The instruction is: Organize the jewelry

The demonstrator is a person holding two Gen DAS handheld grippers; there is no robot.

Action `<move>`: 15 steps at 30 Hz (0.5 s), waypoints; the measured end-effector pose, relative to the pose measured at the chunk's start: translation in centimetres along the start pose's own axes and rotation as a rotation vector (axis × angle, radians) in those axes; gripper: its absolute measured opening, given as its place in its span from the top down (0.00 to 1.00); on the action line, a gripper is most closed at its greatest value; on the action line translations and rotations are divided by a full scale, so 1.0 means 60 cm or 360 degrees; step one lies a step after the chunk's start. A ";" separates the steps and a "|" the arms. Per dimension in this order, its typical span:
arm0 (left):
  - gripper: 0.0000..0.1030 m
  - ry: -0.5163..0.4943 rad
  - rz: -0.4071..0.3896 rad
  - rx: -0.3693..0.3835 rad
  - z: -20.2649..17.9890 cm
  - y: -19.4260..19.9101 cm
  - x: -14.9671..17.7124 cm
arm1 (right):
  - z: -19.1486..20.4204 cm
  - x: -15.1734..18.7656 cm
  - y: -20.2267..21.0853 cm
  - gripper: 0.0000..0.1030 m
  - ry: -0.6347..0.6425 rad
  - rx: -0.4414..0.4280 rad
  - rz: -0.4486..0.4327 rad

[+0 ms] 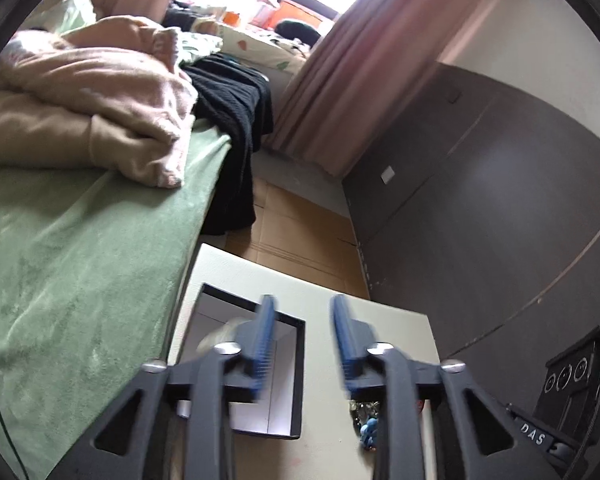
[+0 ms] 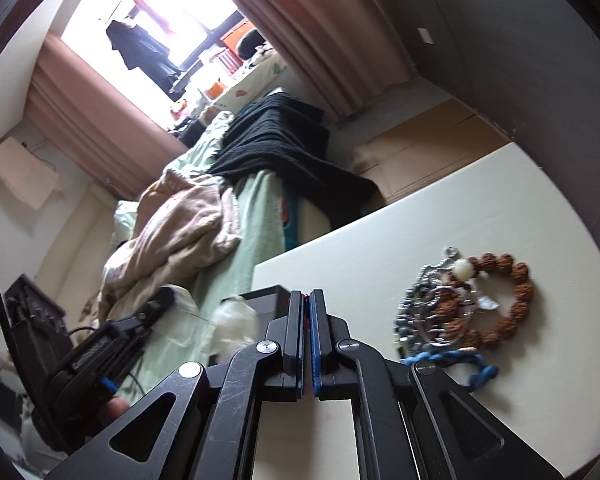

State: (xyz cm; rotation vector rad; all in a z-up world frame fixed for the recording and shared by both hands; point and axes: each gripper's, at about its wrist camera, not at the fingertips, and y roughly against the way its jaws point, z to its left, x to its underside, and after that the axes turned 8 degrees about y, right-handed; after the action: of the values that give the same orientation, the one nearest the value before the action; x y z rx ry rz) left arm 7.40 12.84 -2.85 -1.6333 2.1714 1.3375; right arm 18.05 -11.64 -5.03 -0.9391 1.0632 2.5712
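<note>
The left gripper (image 1: 300, 344) hovers over the cream bench (image 1: 328, 440), jaws apart and empty, above one black-rimmed open box (image 1: 296, 380). The right gripper (image 2: 306, 340) is tilted over the same bench, jaws pressed together on a thin reddish item; what it is cannot be told. One jewelry pile (image 2: 456, 312) lies to its right: one brown bead bracelet (image 2: 516, 304), one blue cord (image 2: 460, 360), tangled silver chains (image 2: 424, 312).
</note>
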 end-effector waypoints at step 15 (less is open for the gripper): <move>0.22 0.0163 -0.0192 -0.0009 0.082 0.058 -0.044 | 0.108 0.003 -0.133 0.90 0.0157 -0.0409 0.0281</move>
State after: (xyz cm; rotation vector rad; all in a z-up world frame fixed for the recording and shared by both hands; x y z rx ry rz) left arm 3.67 18.27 -2.36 -1.8412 2.0863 1.2540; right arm 18.04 -1.41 -6.15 -1.0856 0.8899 2.8864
